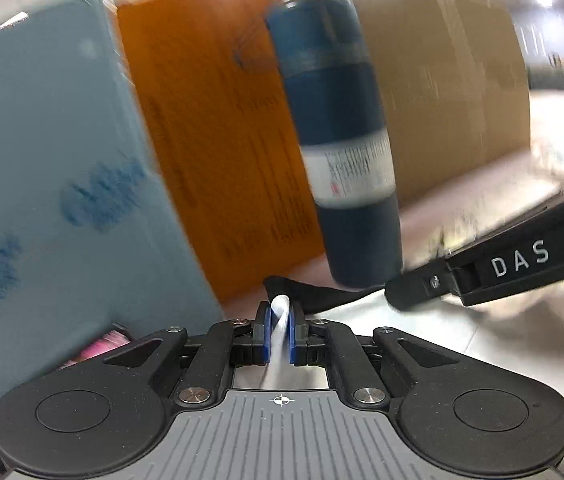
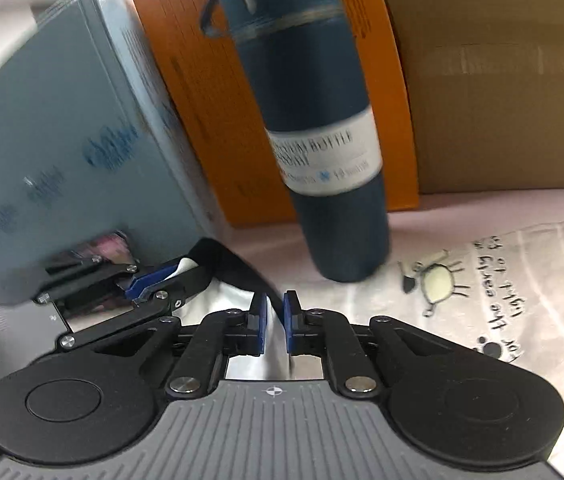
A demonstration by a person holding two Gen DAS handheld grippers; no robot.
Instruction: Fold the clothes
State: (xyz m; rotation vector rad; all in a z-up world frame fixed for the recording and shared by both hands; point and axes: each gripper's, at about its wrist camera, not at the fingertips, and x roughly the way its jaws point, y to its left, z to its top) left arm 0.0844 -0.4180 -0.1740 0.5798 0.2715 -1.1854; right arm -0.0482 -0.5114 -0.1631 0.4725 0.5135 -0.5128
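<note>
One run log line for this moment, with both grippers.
left gripper: shut on white shirt | right gripper: shut on white shirt | blue bottle: upright behind shirt

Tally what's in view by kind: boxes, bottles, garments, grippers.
Boxes: 3, a blue-grey box, an orange box, a brown cardboard box
Bottles: 1, dark blue bottle
Garments: 1, white printed shirt
Grippers: 2, left gripper, right gripper
Total: 7

White shirt (image 2: 522, 304) with yellow-black doodle, black lettering, black collar; navy bottle (image 2: 322, 140), white label band; orange box (image 1: 210, 140); grey-blue box (image 1: 42, 160), blue print; brown carton (image 2: 502, 100).
</note>
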